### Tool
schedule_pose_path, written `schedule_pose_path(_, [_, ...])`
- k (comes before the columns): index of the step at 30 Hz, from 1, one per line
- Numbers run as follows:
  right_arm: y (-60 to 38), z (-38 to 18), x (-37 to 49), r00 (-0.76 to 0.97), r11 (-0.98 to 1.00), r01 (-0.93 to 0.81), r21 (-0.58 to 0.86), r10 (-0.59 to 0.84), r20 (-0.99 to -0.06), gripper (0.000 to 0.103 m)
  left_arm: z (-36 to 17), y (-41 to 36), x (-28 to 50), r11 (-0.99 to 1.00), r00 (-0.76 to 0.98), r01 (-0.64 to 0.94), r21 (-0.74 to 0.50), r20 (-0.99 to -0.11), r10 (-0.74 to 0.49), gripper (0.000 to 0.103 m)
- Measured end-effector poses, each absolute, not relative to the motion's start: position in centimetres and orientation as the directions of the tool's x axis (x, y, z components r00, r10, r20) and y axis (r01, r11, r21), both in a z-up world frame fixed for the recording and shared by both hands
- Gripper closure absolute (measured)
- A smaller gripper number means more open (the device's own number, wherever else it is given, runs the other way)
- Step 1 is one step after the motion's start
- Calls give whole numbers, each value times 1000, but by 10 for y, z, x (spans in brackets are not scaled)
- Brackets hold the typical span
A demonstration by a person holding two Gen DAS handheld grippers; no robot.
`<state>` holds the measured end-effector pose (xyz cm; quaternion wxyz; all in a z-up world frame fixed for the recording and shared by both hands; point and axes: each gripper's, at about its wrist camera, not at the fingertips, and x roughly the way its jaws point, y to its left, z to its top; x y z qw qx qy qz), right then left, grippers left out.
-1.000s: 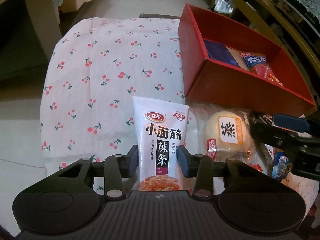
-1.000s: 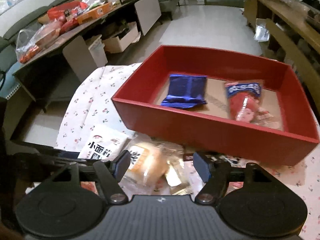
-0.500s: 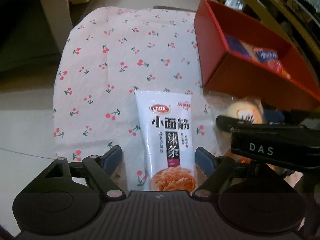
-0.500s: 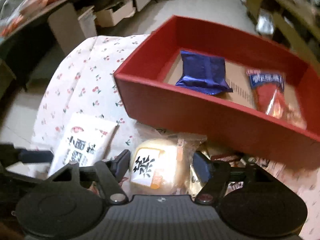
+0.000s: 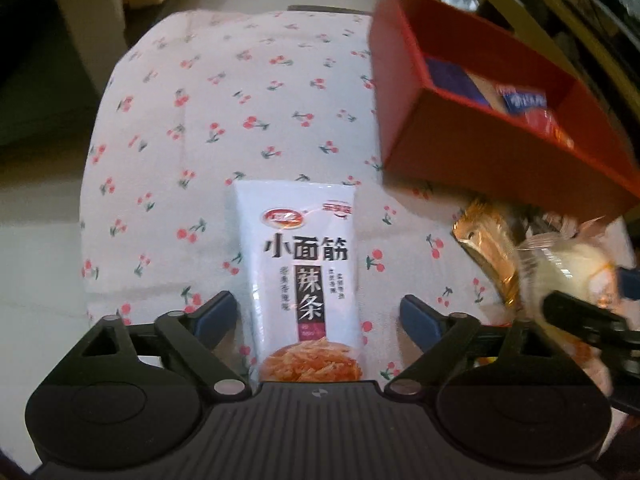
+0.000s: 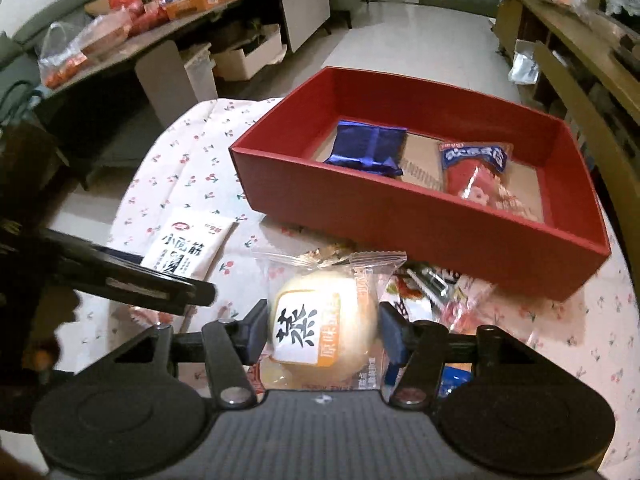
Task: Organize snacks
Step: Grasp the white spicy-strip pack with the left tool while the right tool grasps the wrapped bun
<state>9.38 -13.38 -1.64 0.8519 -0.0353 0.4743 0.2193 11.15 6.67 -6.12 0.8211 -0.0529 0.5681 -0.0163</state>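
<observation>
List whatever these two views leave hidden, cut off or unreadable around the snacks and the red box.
- Snack pile beside the wrapped bun, right wrist view: overlapping wrappers, partly behind the bun and the right gripper, whose jaws are closing around the bun.
- Red box interior, left wrist view: near wall hides most of it; contents blurred.
- White spicy-strip packet bottom edge, left wrist view: covered by the left gripper body.

Dim, warm indoor light. Both views show heavy fisheye bending and black vignette corners. Left wrist view: motion blur on the red cardboard box [image 5: 480,152] and the clear-wrapped pale bun [image 5: 572,272]. Right wrist view sharper; glare on the pale tiled floor [image 6: 420,36].
</observation>
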Motion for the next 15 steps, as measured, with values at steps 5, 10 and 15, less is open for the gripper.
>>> schedule_pose_path(5, [-138, -15, 95, 446, 890, -409, 200, 387, -807, 25, -62, 52, 105, 1000, 378, 1, 19, -926, 17, 24])
schedule_pose_path(10, [-141, -9, 91, 456, 881, -424, 208, 406, -792, 25, -56, 59, 93, 1000, 391, -22, -9, -920, 0, 46])
schedule_pose_path(15, [-148, -7, 89, 470, 886, -415, 205, 401, -786, 25, -50, 59, 86, 997, 395, -39, -70, -917, -49, 54])
